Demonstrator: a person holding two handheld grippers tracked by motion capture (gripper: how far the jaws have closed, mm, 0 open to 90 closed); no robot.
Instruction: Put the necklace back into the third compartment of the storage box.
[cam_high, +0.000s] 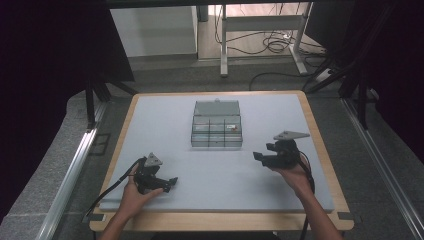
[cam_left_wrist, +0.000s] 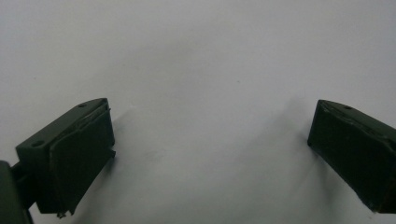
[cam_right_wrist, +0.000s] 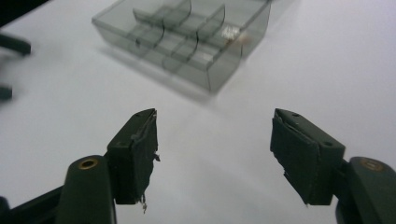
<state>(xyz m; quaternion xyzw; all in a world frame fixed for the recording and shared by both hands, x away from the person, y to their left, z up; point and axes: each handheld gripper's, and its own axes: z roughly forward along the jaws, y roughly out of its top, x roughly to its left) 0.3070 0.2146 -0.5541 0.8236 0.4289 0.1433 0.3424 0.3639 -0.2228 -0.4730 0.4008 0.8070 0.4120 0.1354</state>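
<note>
Jaws on our left gripper (cam_left_wrist: 210, 149) and right gripper (cam_right_wrist: 212, 154) stand wide open, holding nothing. We see no words to read on the box (cam_high: 216, 125).

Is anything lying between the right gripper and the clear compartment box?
Nothing visible. The right gripper stands open and empty, and only bare table surface lies between it and the compartment box.

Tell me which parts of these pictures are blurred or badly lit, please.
High view: dark on both sides, table surface evenly lit. Right gripper view: the compartment box looks soft and smeared, the jaws sharper. Left gripper view: soft shadows under the jaws, no glare.
</note>
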